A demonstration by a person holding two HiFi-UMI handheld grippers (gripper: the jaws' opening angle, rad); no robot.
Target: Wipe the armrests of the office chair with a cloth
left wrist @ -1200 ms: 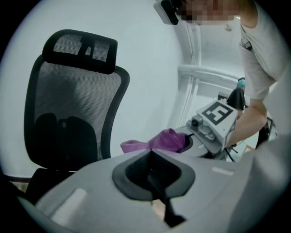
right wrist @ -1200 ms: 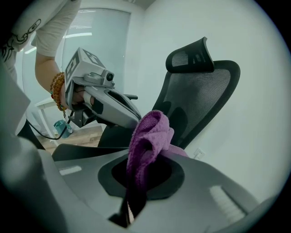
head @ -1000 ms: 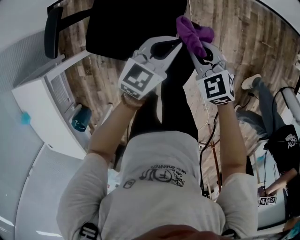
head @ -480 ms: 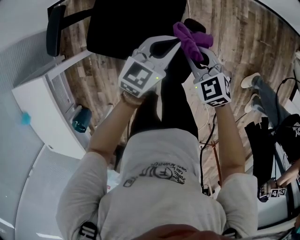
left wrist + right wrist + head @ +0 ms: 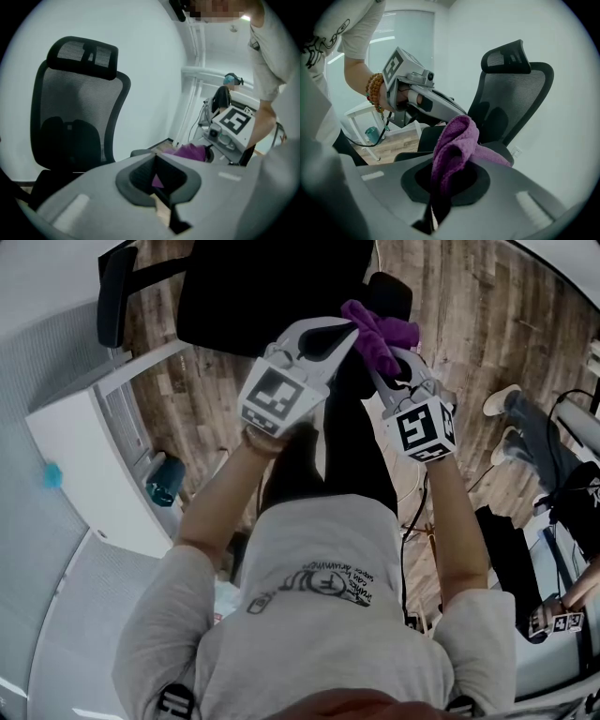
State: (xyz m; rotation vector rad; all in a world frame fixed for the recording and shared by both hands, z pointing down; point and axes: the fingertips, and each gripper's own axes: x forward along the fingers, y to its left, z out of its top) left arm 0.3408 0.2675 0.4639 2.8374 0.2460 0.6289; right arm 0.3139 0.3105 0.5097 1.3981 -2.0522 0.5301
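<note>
The black office chair (image 5: 262, 287) stands in front of me, its seat at the top of the head view. Its left armrest (image 5: 114, 292) is at the upper left and its right armrest (image 5: 389, 292) shows just beyond the cloth. My right gripper (image 5: 384, 357) is shut on a bunched purple cloth (image 5: 380, 334), which hangs over that armrest; whether they touch I cannot tell. My left gripper (image 5: 349, 329) is shut and empty, its tip beside the cloth. In the right gripper view the cloth (image 5: 457, 145) rises from the jaws before the mesh backrest (image 5: 511, 98).
A white cabinet (image 5: 94, 456) with a teal bin (image 5: 161, 476) beside it stands at my left. Cables (image 5: 417, 512) trail over the wood floor by my right leg. Another person's legs and shoes (image 5: 534, 442) are at the right edge.
My right gripper has shifted slightly left and forward with the cloth, and the chair's right armrest has come into view behind it. The person at the right has moved.
</note>
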